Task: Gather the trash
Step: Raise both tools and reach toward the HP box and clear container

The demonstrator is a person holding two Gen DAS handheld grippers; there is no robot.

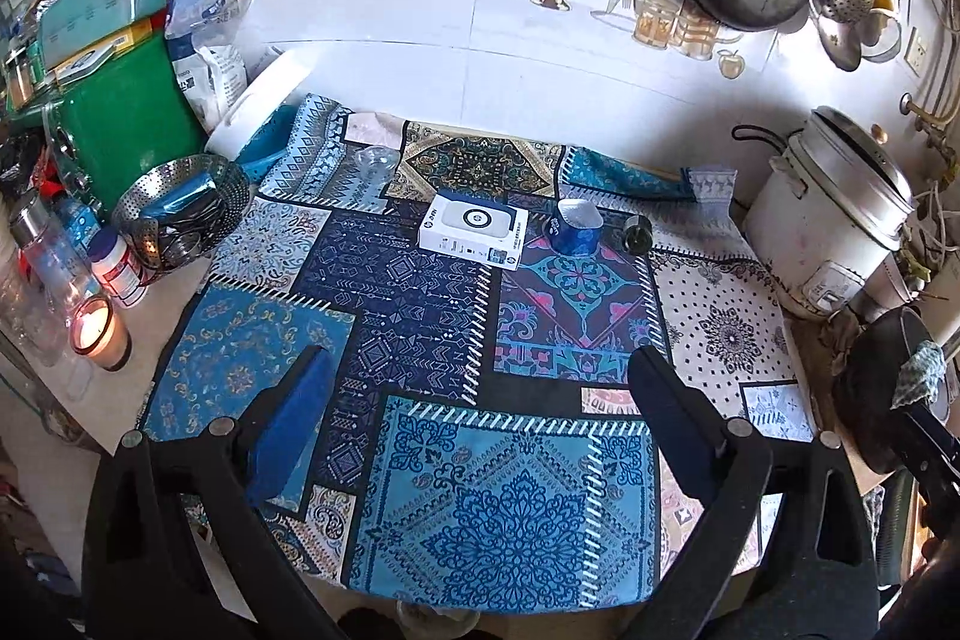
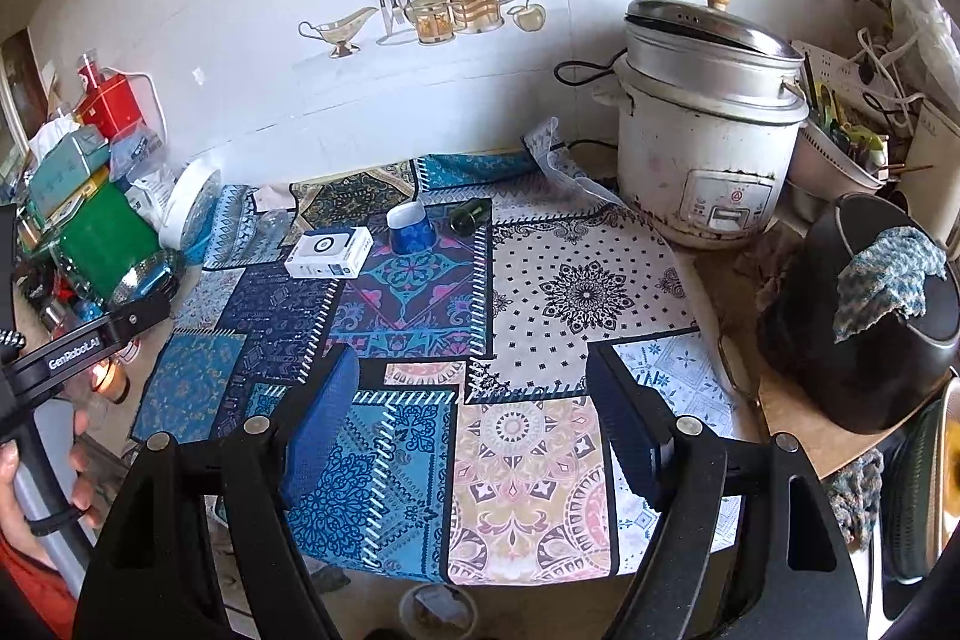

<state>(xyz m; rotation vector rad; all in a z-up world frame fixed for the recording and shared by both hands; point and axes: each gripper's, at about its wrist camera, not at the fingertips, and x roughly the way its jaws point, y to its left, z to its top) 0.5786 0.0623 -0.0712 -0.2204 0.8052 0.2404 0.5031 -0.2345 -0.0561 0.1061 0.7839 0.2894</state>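
Note:
On the patchwork cloth [image 1: 420, 316] lie a white box [image 1: 474, 227], a blue paper cup [image 1: 573, 226] and a small dark bottle [image 1: 635, 233] on its side. A clear plastic cup [image 1: 375, 160] sits farther back. My left gripper [image 1: 480, 376] hovers over the cloth's near part, open wide with nothing between its fingers. In the right wrist view the white box [image 2: 329, 251], blue cup [image 2: 410, 227] and dark bottle [image 2: 471, 214] lie ahead and to the left. My right gripper [image 2: 474, 376] is open and empty above the cloth.
A white rice cooker [image 2: 708, 130] and a black pot [image 2: 864, 328] with a rag stand at the right. On the left are a lit candle [image 1: 99, 334], a steel basket [image 1: 180, 214] and a green box [image 1: 132, 124]. A hand [image 2: 36, 466] holds the left tool.

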